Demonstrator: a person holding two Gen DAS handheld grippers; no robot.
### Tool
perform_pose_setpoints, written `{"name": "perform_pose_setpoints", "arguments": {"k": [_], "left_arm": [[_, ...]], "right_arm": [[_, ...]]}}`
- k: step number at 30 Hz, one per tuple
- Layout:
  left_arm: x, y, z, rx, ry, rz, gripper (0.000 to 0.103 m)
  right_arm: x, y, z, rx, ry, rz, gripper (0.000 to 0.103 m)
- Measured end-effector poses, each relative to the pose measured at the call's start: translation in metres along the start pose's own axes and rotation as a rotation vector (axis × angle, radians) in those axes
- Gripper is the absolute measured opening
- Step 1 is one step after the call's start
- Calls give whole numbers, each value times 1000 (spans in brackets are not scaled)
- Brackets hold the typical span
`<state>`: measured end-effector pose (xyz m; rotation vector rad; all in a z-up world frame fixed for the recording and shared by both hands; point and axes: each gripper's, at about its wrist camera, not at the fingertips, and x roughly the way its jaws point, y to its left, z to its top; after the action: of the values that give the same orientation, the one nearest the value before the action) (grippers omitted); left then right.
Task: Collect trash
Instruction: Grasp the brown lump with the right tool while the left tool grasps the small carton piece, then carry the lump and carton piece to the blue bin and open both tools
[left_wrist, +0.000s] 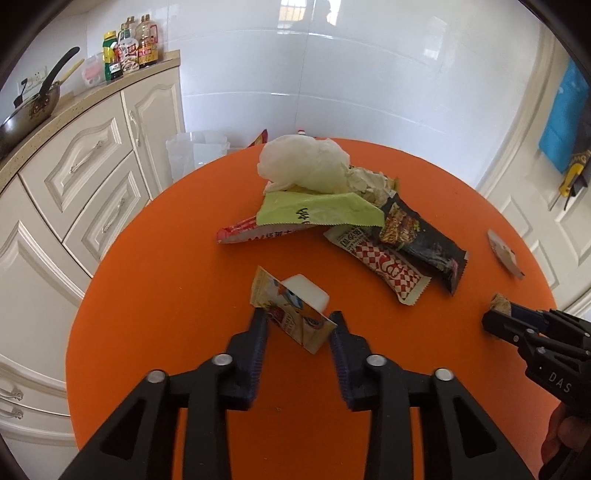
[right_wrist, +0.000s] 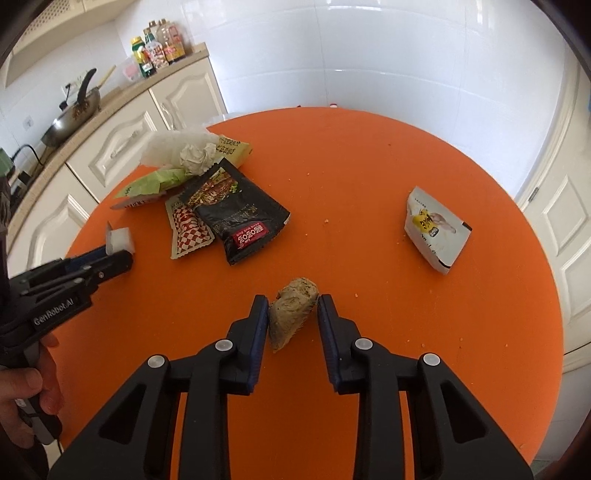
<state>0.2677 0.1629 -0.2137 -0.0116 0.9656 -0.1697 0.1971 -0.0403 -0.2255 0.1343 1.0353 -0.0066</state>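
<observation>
On the round orange table (left_wrist: 166, 277) my left gripper (left_wrist: 299, 319) is shut on a small crumpled drink carton (left_wrist: 284, 306); both pads press its sides. From the right wrist view the left gripper (right_wrist: 122, 258) and carton (right_wrist: 120, 238) show at the left. My right gripper (right_wrist: 291, 306) is shut on a brown fibrous lump (right_wrist: 293, 314), also seen as the lump (left_wrist: 498, 301) at the right gripper (left_wrist: 495, 321). Behind lies a pile: white plastic bag (left_wrist: 303, 162), green wrapper (left_wrist: 317, 212), checked wrapper (left_wrist: 384, 266), black packet (left_wrist: 421, 236).
A white snack packet (right_wrist: 432, 229) lies alone on the table's right side, with small crumbs around it. A translucent bin (left_wrist: 195, 151) stands behind the table by cream cabinets (left_wrist: 85, 162). A wok (left_wrist: 29, 110) and bottles (left_wrist: 129, 48) sit on the counter. A white door (right_wrist: 569, 221) is at right.
</observation>
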Motion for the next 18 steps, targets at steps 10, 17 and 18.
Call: {"name": "perform_pose_setpoints", "arguments": {"k": [10, 17, 18], "left_arm": [[8, 2, 0, 53, -36, 36, 70], [-6, 1, -4, -13, -30, -22, 40], [-8, 1, -5, -11, -30, -23, 40]], "right_arm": [[0, -1, -1, -13, 3, 2, 23], [0, -2, -1, 0, 0, 30, 22], [0, -2, -1, 3, -1, 35, 22]]}}
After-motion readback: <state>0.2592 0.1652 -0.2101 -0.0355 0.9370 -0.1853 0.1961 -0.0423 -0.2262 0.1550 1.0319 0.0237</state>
